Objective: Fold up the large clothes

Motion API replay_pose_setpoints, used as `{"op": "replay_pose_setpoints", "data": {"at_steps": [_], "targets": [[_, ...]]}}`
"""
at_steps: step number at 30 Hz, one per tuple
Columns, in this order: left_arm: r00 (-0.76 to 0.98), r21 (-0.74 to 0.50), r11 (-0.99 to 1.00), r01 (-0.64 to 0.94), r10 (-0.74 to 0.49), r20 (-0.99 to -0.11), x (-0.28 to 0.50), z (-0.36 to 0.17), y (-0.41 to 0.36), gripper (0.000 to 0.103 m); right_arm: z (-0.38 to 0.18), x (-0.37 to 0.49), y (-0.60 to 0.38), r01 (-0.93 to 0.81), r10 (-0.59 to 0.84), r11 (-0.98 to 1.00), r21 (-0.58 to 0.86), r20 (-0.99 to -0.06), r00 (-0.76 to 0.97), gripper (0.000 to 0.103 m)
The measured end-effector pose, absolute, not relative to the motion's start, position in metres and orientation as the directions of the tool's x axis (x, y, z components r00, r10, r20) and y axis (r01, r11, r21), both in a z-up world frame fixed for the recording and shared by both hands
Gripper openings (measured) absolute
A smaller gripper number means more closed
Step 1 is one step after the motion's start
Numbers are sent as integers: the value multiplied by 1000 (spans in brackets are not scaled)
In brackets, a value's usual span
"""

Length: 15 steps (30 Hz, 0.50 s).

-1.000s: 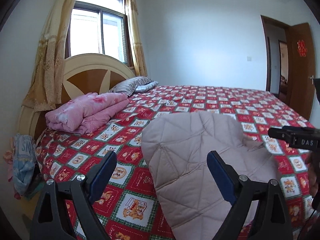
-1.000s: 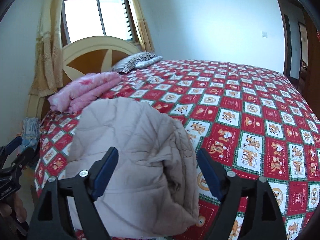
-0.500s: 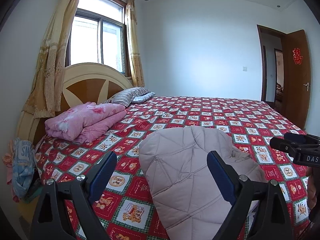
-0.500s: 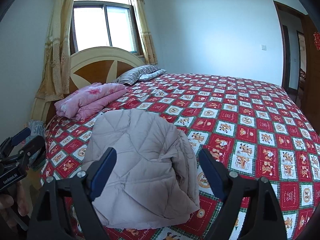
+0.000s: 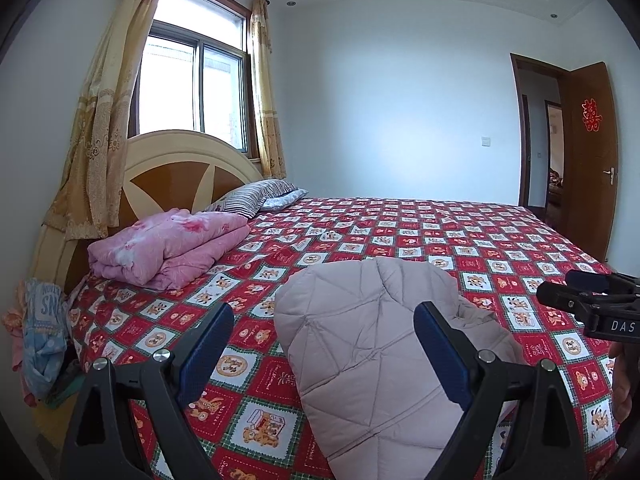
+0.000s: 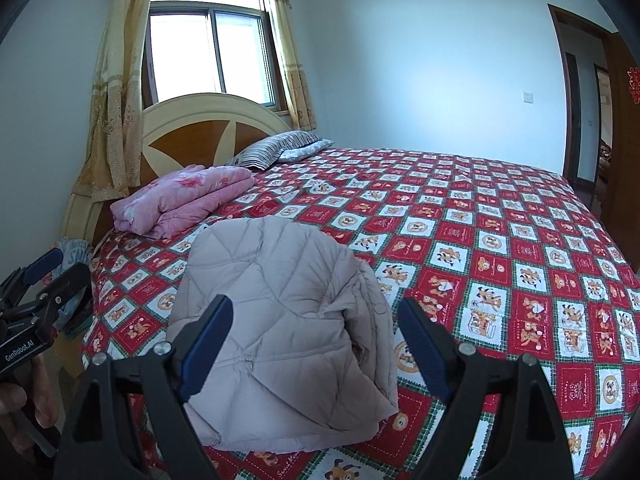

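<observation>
A pale pink-grey quilted jacket [image 5: 372, 344] lies folded in a compact bundle on the red patterned bedspread [image 5: 460, 236], near the bed's front edge; it also shows in the right wrist view [image 6: 280, 328]. My left gripper [image 5: 324, 344] is open and empty, held back from and above the jacket. My right gripper [image 6: 312, 336] is open and empty too, likewise apart from the jacket. The right gripper shows at the right edge of the left wrist view [image 5: 592, 304]; the left gripper shows at the left edge of the right wrist view [image 6: 36, 292].
A folded pink quilt [image 5: 168, 248] and striped pillows [image 5: 256, 196] lie by the wooden headboard [image 5: 176, 172]. Clothes [image 5: 40, 332] hang off the bed's left corner. Window with curtains at left; an open brown door [image 5: 588, 152] at right.
Both grippers have pulled back and risen from the jacket, so more of the bed and room shows. The jacket stays folded and still; both grippers stay open.
</observation>
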<state>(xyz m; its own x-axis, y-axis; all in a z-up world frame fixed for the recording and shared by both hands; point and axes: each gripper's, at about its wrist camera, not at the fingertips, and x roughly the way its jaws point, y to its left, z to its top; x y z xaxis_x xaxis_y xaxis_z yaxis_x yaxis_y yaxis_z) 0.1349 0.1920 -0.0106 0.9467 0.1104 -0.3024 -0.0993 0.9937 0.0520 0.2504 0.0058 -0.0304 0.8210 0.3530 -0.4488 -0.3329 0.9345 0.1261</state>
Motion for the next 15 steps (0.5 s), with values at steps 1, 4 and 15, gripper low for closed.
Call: {"op": "replay_pose_setpoints", "data": {"at_steps": [1,4,15], "targets": [[946,53,994,-100,112,-303,135,-10,192,92,-30,251,6,-332,352,935,127,-449,821,87],[946,55,993,-100,112,-304,136,-10,192,92,-30,250,6,-333,352,935,125,-450,821,87],[943,57,994,-98,111,-312,138,-12,191,92,-31,250,6,-332,352,935,124,-450,821,88]]}}
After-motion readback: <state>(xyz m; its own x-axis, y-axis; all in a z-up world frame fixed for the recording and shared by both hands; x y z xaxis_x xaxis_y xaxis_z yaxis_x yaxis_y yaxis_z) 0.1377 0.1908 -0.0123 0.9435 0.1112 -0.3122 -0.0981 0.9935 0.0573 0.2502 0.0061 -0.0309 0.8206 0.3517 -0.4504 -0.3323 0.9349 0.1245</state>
